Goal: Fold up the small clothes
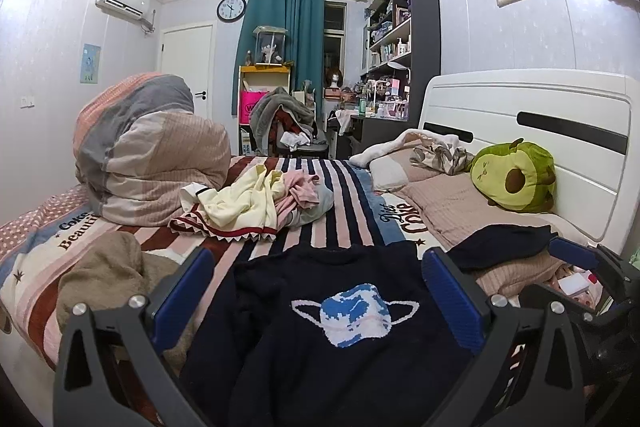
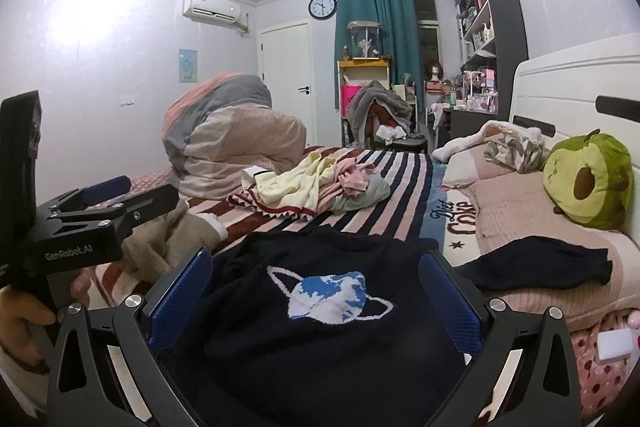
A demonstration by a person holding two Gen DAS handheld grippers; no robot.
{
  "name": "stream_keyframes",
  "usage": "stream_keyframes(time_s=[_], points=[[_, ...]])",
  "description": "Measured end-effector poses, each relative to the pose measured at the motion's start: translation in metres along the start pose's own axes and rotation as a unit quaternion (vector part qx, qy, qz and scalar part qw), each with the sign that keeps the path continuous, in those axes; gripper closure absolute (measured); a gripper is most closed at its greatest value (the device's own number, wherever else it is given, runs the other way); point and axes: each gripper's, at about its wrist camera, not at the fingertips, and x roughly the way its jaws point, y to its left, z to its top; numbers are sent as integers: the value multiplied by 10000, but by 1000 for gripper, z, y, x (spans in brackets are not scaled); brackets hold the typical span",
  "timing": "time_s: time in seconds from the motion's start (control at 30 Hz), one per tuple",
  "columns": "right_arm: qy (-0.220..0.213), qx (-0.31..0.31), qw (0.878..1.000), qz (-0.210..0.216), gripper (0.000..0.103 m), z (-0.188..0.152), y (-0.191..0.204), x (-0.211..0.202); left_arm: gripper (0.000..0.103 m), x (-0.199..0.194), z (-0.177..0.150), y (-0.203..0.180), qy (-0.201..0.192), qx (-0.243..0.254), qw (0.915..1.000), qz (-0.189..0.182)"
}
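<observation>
A dark navy sweater with a blue-and-white planet motif lies spread on the striped bed, close in front of both grippers; it also shows in the right wrist view. One sleeve stretches right onto the pillow. My left gripper is open, its blue pads wide apart above the sweater's near part. My right gripper is open too, empty, over the same sweater. The left gripper also shows from the side at the left of the right wrist view.
A pile of yellow, pink and pale clothes lies mid-bed. A rolled quilt sits at the left, a beige garment at the near left. An avocado plush and pillows lie by the white headboard.
</observation>
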Motion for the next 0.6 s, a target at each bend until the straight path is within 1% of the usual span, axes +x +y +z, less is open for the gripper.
stream_keyframes(time_s=[0.13, 0.6], points=[[-45, -60, 10000, -52, 1, 0, 2, 0, 1, 2, 0, 2, 22, -24, 10000, -57], [-36, -48, 9999, -87, 1, -2, 1, 0, 1, -2, -4, 5, 2, -30, 10000, -52]])
